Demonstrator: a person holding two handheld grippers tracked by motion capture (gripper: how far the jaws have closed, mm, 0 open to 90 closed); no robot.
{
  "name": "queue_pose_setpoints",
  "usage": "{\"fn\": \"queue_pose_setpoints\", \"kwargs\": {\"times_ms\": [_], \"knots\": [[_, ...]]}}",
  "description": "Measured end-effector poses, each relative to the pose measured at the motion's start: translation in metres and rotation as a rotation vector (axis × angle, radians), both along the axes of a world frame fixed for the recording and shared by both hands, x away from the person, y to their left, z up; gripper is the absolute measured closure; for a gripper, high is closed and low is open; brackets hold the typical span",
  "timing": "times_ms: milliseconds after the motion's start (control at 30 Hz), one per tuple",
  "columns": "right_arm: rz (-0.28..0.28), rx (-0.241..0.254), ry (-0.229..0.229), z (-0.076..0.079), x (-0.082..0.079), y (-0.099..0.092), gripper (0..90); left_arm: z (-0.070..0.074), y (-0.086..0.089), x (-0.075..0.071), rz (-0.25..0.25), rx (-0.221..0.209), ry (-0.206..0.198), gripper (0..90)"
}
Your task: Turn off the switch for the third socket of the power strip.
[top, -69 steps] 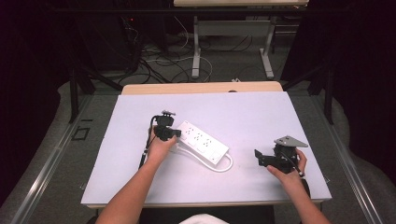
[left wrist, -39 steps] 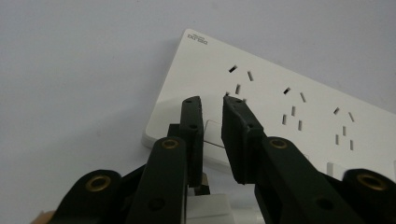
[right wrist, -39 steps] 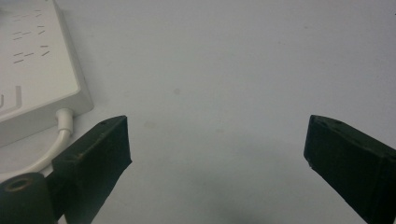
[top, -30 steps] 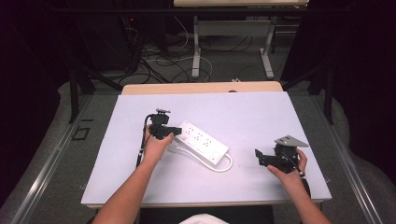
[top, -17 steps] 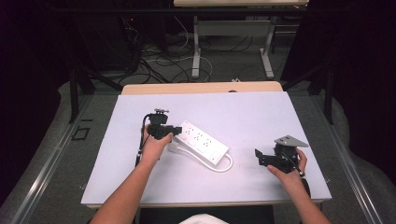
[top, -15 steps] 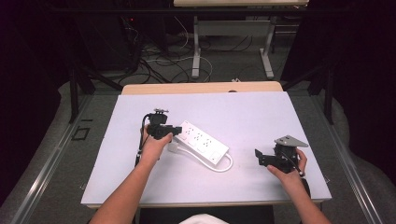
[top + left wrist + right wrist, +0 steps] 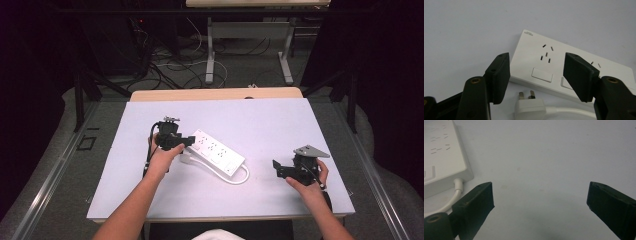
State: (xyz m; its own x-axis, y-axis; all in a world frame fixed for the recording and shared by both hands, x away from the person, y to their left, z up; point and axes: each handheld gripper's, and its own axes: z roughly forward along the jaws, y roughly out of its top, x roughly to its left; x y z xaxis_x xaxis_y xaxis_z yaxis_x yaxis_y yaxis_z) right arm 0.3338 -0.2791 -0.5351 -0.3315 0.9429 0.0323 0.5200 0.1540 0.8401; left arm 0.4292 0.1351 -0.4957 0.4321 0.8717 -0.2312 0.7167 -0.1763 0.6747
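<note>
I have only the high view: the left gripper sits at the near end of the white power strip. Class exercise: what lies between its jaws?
Observer: In the left gripper view, the left gripper has just been opening its jaws; they stand apart, pressing on nothing, with the white plug lying on the table below the gap.
Operator: Is the plug in a socket?
Observer: No. Its prongs are bare and point toward the side of the power strip, just short of it.
Operator: And what is nearest the jaws on the strip?
Observer: A five-hole socket with a rocker switch beside it.
Operator: The right gripper?
Observer: The right gripper is open over bare table, beside the strip's cable end.
</note>
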Motion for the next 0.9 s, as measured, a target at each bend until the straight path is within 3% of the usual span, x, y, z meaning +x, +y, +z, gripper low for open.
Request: {"fn": "queue_pose_setpoints", "kwargs": {"times_ms": [333, 900], "knots": [[-0.002, 0.0, 0.002, 0.0, 0.0, 0.0, 6.6, 0.006, 0.004, -0.005, 0.002, 0.026, -0.015, 32.9], [-0.001, -0.004, -0.002, 0.0, 0.0, 0.0, 6.6, 0.016, 0.014, -0.016, -0.049, 0.054, -0.076, 30.6]]}}
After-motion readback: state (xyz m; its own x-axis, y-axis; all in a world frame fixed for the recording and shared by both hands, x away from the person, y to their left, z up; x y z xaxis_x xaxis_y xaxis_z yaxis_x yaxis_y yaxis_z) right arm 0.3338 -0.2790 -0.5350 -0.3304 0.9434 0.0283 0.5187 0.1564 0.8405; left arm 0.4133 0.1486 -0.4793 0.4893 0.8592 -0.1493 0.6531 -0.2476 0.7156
